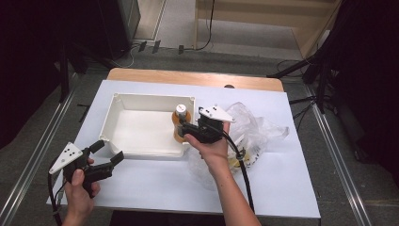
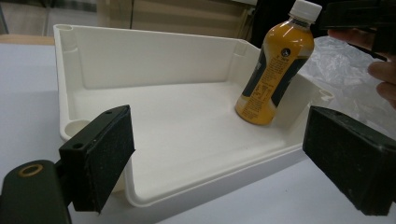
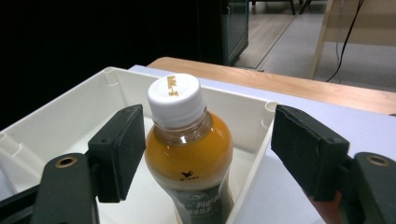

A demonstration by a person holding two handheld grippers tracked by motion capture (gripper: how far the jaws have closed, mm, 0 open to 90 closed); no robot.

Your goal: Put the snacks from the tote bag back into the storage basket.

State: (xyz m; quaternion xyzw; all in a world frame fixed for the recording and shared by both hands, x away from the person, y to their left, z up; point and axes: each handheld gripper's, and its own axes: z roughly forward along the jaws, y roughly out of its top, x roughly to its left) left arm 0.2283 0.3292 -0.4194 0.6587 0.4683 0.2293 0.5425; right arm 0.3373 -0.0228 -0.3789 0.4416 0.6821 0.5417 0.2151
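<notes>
Bottle: an orange drink bottle (image 1: 180, 123) with a white cap stands upright inside the white tray (image 1: 123, 100), in the corner nearest the right gripper, close against the tray's wall on that side.
Right gripper: the right gripper (image 1: 187, 127) sits at the tray's edge, level with the bottle's upper part; its jaws stand wide apart.
Right gripper and bottle: in the right gripper view the bottle (image 3: 188, 149) rises between the two black pads (image 3: 119, 149); the left pad is just beside the bottle's shoulder, the right pad stands well clear, outside the tray wall (image 3: 252, 135). Neither pad presses on the bottle.
Left gripper: the left gripper (image 1: 107, 153) is held at the tray's near left corner, jaws spread, nothing between them but the tray's rim.
High view adds: the whole layout, with the tray on a white sheet (image 1: 141, 188) over the table and a crumpled clear plastic bag (image 1: 256, 127) lying just right of the tray, partly under the right hand (image 1: 211, 148).
Left gripper view adds: the bottle's side (image 2: 273, 70), with a dark label with yellow print, and the bare tray floor (image 2: 187, 126) stretching from the bottle to the near rim. The right gripper's dark body (image 2: 359, 16) and some fingers (image 2: 380, 74) show at the upper right, next to the cap.
Right gripper view adds: the cap from above, with a small gold mark on its top, and a small emblem on the bottle's shoulder.
</notes>
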